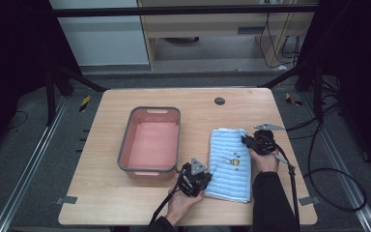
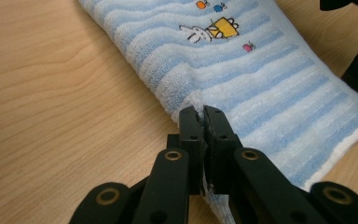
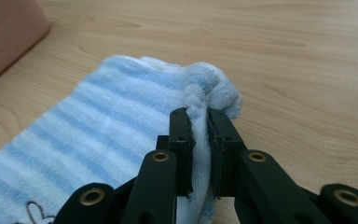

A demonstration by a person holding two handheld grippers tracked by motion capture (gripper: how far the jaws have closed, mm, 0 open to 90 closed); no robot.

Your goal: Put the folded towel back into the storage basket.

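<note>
Two grippers have hold of the folded blue-striped towel point(image 1: 230, 163), which lies flat on the worktop point(image 1: 101, 193) just to the right of the pink basin point(image 1: 150, 141). The left gripper point(image 1: 194, 180) sits at the towel's near left corner; in the left gripper view its fingers point(image 2: 191, 128) are pressed together on a pinch of the towel's point(image 2: 242, 70) folded edge, with terry cloth showing between them. The right gripper point(image 1: 255, 141) is at the far right corner; in the right gripper view its fingers point(image 3: 179, 128) are clamped on a bunched tuft of the towel point(image 3: 98, 121), which bulges up above the tips.

By the look of it, this is the grasping step: both diagonal corners are secured and the cloth has not yet left the wood. The likely next move is a lift, perhaps to carry the towel leftward to the basin or to open out the fold; which of these is intended cannot be told. Either way, it calls for both hands rising together at an even pace, keeping the pinches firm so the layers do not slip free, and enough height for the hanging cloth to pass over the basin's grey rim point(image 1: 123, 145).
</note>
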